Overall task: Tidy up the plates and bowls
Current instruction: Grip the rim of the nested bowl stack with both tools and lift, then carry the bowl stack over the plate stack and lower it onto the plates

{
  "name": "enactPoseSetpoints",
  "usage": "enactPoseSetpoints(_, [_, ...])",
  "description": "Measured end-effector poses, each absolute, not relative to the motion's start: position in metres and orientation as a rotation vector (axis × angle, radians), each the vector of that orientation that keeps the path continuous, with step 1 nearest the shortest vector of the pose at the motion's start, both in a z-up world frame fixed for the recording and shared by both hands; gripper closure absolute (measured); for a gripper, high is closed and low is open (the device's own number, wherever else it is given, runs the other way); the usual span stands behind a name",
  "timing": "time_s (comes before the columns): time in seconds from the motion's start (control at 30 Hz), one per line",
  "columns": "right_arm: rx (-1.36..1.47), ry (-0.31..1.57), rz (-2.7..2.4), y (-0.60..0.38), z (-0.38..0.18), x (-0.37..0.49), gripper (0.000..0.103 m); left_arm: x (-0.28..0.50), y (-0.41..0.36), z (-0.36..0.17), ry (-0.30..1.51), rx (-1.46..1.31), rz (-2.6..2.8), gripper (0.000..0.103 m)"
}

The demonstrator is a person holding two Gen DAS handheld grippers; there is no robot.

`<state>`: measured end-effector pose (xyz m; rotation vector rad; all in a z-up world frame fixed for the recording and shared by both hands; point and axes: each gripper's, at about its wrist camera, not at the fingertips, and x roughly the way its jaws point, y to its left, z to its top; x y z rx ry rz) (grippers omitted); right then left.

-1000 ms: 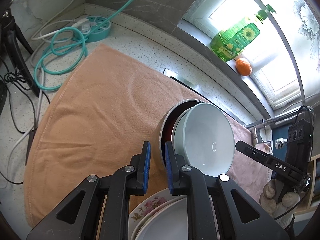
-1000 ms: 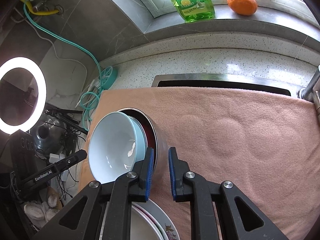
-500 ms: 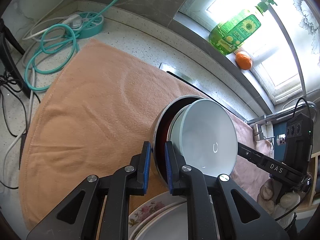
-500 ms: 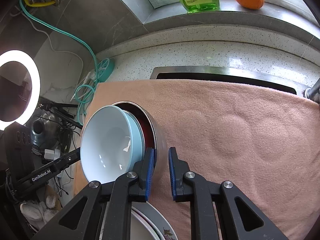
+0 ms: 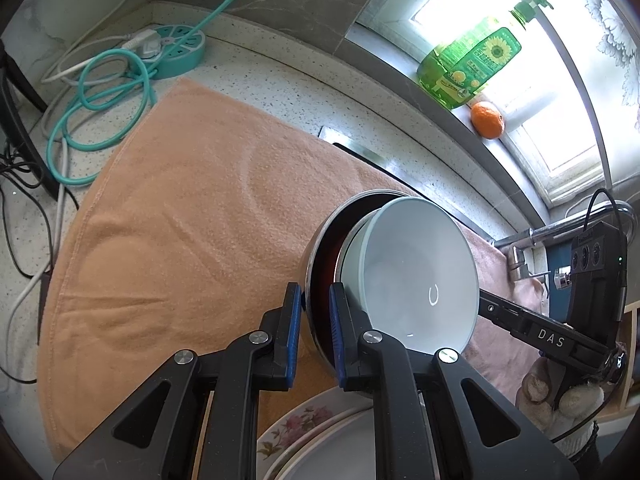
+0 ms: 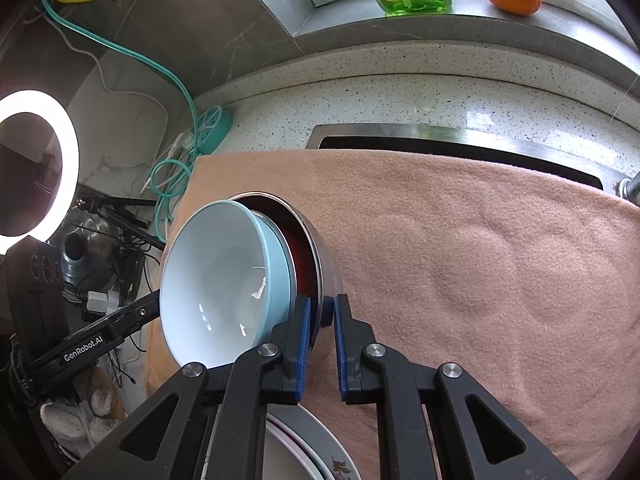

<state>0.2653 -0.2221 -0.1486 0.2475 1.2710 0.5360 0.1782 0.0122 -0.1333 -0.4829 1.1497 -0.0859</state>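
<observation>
A nested stack of bowls hangs tilted above the orange towel (image 5: 192, 216): a steel bowl (image 6: 326, 264) outermost, a dark red bowl (image 5: 326, 256) in it, and a light blue bowl (image 5: 416, 280) innermost. My left gripper (image 5: 314, 300) is shut on the steel bowl's rim at the stack's left side. My right gripper (image 6: 322, 312) holds the same rim on the opposite side, its jaws closing on it. Below the stack lie a floral plate (image 5: 296, 432) and a white plate (image 5: 340, 456).
A green soap bottle (image 5: 472, 64) and an orange (image 5: 486, 120) stand on the window sill. A teal power strip (image 5: 176, 52) with coiled cables lies at the counter's far left. A tap (image 5: 524, 256) is at the right, a lit ring light (image 6: 36, 168) at the left.
The bowl stack stays gripped by both grippers and has tipped a little further towards the left hand's side. The right jaws have narrowed slightly on the rim.
</observation>
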Motion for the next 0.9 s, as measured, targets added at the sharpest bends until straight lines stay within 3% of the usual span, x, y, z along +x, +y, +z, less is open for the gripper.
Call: enactPoseSetpoints(0.9, [0.267, 1.198, 0.483, -0.221, -0.112, 0.247, 0.092, 0.168, 0.019, -0.101, 1.092, -0.462, -0.148, 0.091])
